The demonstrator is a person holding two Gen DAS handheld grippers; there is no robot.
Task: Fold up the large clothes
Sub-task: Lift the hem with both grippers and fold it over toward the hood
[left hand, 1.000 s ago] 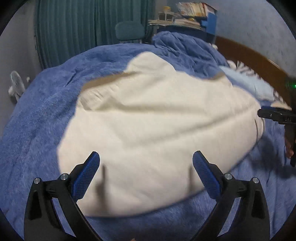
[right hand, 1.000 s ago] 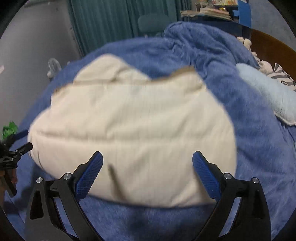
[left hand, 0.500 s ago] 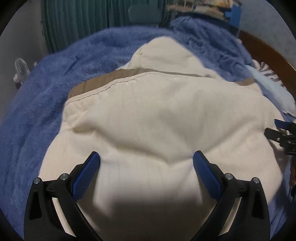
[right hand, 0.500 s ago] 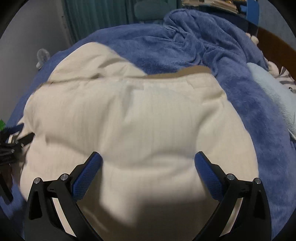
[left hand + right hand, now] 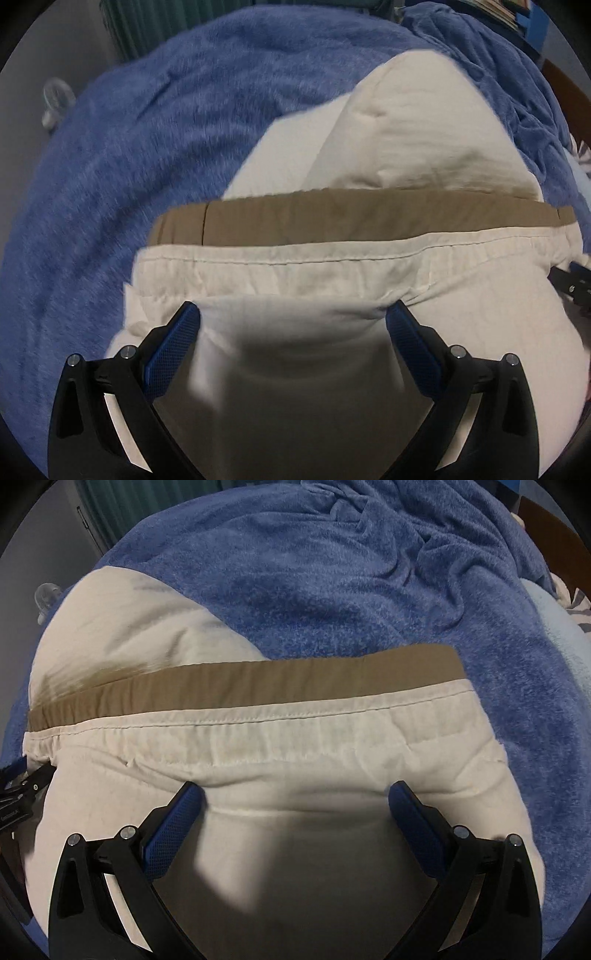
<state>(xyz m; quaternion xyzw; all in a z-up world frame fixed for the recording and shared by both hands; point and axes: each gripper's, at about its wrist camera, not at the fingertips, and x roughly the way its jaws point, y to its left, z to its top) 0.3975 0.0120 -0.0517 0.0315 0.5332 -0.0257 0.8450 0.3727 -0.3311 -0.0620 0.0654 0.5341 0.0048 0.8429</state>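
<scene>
Cream garment point(image 5: 369, 288): 1 | blue blanket point(image 5: 147, 147): 1 | hand-held grippers: 2, left point(image 5: 291, 325) and right point(image 5: 295, 801), both spread wide, empty

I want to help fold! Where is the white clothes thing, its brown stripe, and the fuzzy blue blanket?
cream garment point(image 5: 295, 760), right wrist view, on its gathered stitched band.
tan band point(image 5: 258, 686), right wrist view, on the middle of the strip.
blue blanket point(image 5: 129, 166), left wrist view, on the bare fuzzy part beside the garment.

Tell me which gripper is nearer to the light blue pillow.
Right. The pillow lies to the right of the right gripper; the left gripper is farther left over the garment.
</scene>
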